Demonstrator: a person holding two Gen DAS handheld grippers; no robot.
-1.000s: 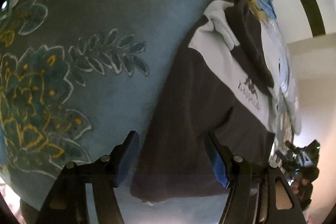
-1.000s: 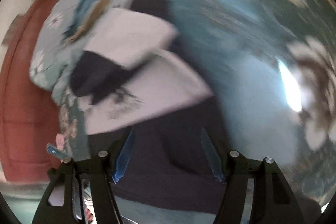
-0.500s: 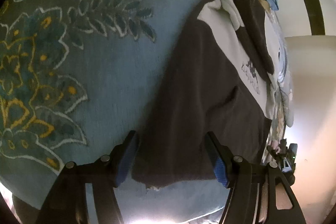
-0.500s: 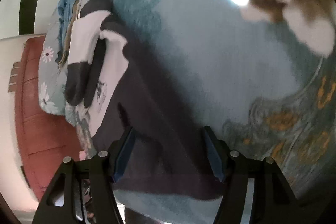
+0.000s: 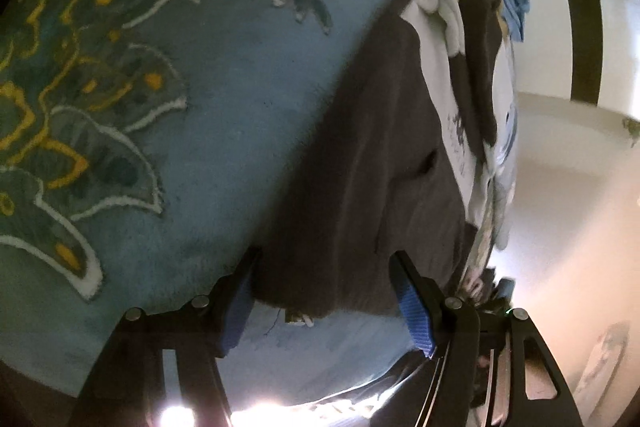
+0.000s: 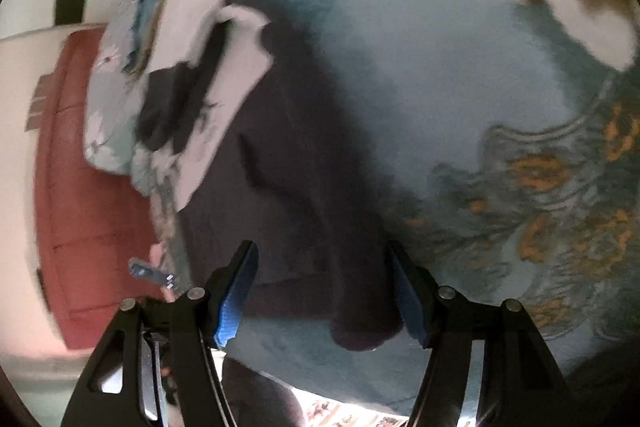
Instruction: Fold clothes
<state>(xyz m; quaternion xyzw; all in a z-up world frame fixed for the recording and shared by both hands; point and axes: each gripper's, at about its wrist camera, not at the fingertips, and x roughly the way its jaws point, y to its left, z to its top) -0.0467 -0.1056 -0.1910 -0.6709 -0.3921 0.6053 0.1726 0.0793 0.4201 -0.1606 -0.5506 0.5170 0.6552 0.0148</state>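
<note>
The left gripper and the right gripper each hang over the near hem of the sweatshirt, fingers spread wide and pinching nothing, probably so that both hem corners can be taken together for a fold. The sweatshirt lies stretched out on the blue floral blanket, hem toward the grippers. It is dark grey below and white across the chest, with a small print; its far end looks bunched, though blur leaves that uncertain.
</note>
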